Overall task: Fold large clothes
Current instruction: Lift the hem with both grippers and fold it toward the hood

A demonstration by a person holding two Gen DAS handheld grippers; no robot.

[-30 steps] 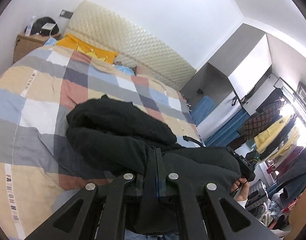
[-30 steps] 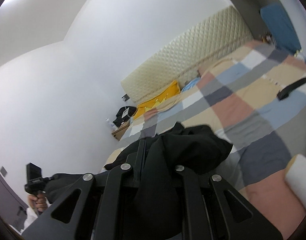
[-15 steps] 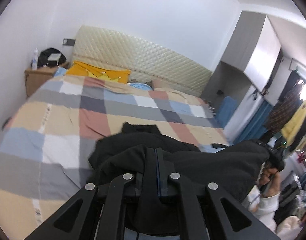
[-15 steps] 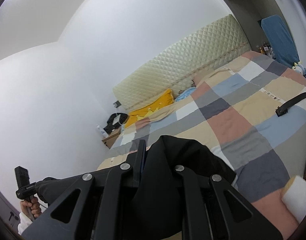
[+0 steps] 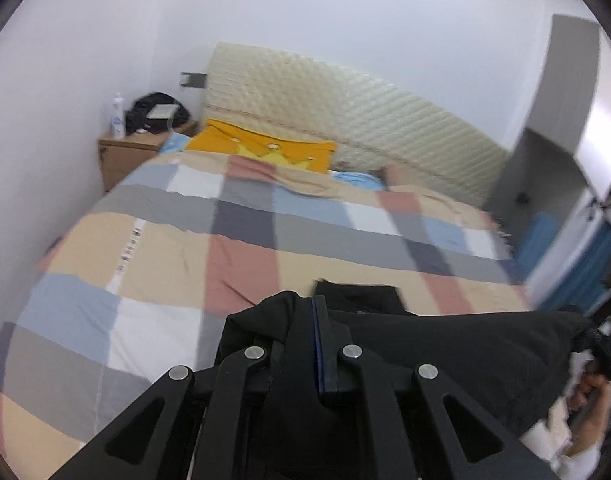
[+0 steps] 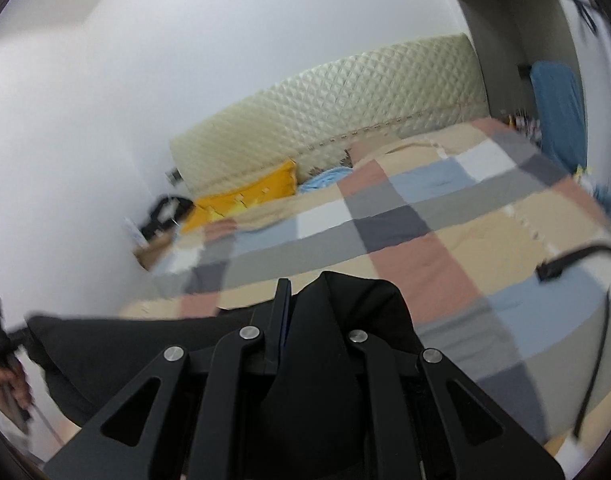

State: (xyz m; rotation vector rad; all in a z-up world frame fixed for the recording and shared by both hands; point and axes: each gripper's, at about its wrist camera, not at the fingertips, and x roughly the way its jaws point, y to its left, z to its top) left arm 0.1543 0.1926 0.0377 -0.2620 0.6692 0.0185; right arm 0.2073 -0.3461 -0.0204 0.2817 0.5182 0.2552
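with our left gripper point(image 5: 310, 322) and right gripper point(image 6: 289, 304) each clamped shut on an edge of the black fabric garment point(image 5: 457, 344), stretched taut above the checked patchwork bedspread point(image 5: 233, 248), thin pinches could slip.

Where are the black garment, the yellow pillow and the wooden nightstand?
black garment point(image 5: 465, 344), left wrist view, stretched upper edge.
yellow pillow point(image 5: 265, 148), left wrist view, its middle.
wooden nightstand point(image 5: 121, 160), left wrist view, front panel.
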